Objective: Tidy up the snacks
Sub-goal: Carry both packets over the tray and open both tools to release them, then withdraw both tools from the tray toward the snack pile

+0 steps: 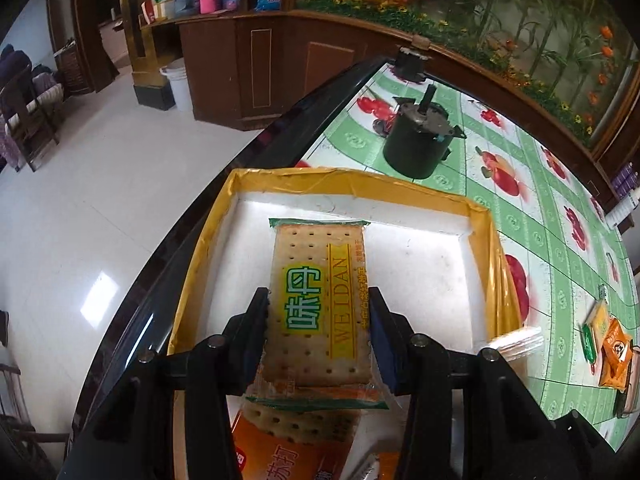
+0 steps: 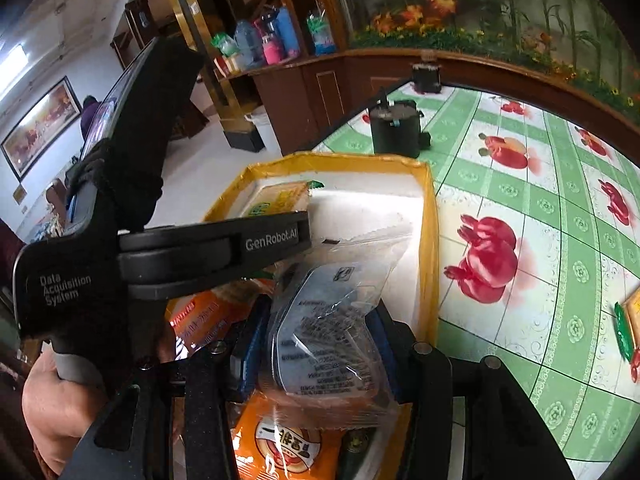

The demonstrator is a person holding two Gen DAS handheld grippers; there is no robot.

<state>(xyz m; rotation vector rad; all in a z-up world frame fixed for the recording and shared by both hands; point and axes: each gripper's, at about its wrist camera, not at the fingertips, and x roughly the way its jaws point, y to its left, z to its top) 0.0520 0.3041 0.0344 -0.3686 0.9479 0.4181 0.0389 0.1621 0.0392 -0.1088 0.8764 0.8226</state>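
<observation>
Left gripper (image 1: pixel 318 312): jaws pinching a WEIDAN cracker pack (image 1: pixel 316 304) by its long edges, pack flat over the white floor of the yellow-taped box (image 1: pixel 476 220). More packs lie under it at the box's near end, including an orange cracker bag (image 1: pixel 280 452).

Right gripper (image 2: pixel 320 344): jaws pinching a clear-wrapped snack pack (image 2: pixel 328 320), printed back side up, held over the same box (image 2: pixel 430 240). Orange snack packet (image 2: pixel 280 440) sits right below it. The left gripper's body (image 2: pixel 160 256) crosses the left half of the right wrist view and blocks most of the box's left side; only the far tip of the cracker pack (image 2: pixel 280 196) shows past it.

Box sits at the left edge of the counter (image 1: pixel 560 240), on the green fruit-print cloth. Black cylindrical motor (image 1: pixel 418 140) stands just beyond the box's far wall. Loose snack packs (image 1: pixel 608 348) lie on the cloth well to the right, apart from the box.
</observation>
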